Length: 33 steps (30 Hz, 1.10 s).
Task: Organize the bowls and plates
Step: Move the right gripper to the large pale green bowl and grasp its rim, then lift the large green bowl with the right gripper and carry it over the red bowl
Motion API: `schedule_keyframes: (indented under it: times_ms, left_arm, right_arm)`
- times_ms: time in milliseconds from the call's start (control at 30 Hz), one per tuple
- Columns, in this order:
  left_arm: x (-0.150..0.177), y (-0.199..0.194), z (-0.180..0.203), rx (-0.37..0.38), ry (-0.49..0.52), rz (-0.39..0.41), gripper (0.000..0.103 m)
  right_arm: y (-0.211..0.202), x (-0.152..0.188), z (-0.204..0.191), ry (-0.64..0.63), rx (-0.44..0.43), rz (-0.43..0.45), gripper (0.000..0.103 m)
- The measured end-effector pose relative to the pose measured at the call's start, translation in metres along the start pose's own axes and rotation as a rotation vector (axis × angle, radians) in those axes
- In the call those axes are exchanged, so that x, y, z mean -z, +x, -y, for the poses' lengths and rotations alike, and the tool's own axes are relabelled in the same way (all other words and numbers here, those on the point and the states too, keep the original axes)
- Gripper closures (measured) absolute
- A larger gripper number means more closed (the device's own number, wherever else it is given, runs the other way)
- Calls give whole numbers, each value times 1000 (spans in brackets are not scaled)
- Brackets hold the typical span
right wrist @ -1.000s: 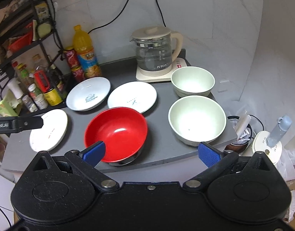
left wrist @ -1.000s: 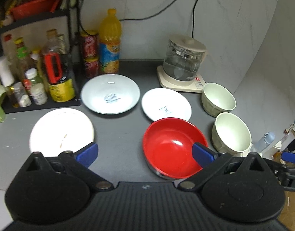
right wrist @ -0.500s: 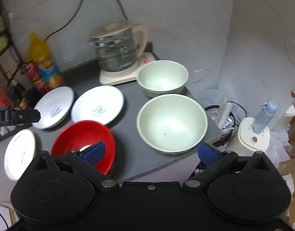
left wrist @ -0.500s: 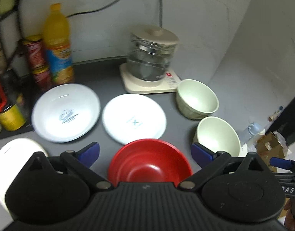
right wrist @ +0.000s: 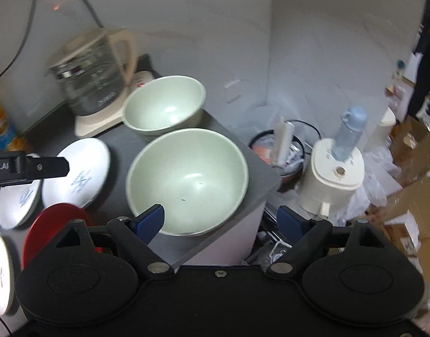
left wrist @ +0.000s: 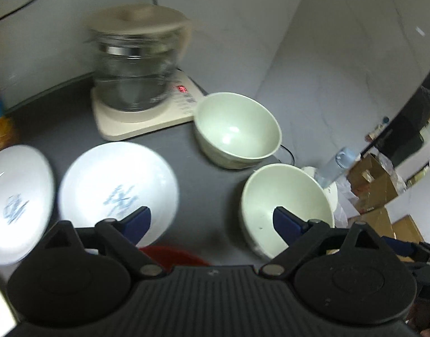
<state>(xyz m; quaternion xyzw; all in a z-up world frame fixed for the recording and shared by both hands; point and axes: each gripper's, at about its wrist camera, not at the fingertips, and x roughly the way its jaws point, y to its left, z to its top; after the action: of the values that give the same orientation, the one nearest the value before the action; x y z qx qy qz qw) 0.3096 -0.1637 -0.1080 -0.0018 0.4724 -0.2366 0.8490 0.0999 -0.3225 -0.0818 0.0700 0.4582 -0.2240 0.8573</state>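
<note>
Right wrist view is showing the right hand-held gripper [right wrist: 219, 219] hanging over the near pale green bowl [right wrist: 187, 179], which is sitting at the corner of the dark grey bench [right wrist: 122, 143]. Its jaws are closing, yet they are standing wide apart and gripping nothing; the left blue pad is lying over the bowl's near rim and the right pad is hanging past the bench edge. A second pale green bowl [right wrist: 163, 105] is sitting just behind the first, near the glass kettle [right wrist: 94, 81] on its cream base.

Left wrist view is showing the left hand-held gripper [left wrist: 212, 221] with its jaws also closing, still wide and empty. Bare bench is lying between its pads; the right pad is overlapping the near green bowl [left wrist: 288, 196], and the left pad is overlapping a white plate [left wrist: 116, 188].

A red bowl [left wrist: 172, 254] is peeking out as only a sliver above the left gripper's body; in the right wrist view the red bowl [right wrist: 54, 221] is half covered too. Another white plate [left wrist: 15, 199] is being cut off at the left edge. Motion blur is smearing the kettle and the blue marks on the plates, so these cannot be read.

Both green bowls are looking smooth, round and deep with a soft sheen; the plates are looking glossy and shallow.
</note>
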Motion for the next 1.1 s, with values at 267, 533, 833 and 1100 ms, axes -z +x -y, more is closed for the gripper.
schedule_keyframes:
  times_ms: [267, 533, 833, 1100]
  left_arm:
    - [-10, 49, 19, 23, -5, -81, 24]
    - [-14, 85, 21, 5, -37, -150, 40]
    - [-14, 118, 13, 8, -74, -216, 64]
    - [-8, 138, 14, 76, -120, -271, 95]
  right_arm:
    - [28, 0, 16, 55, 40, -40, 27]
    - [58, -11, 18, 34, 60, -72, 32]
    - [94, -19, 11, 22, 57, -157, 52]
    - [115, -14, 18, 83, 27, -211, 82]
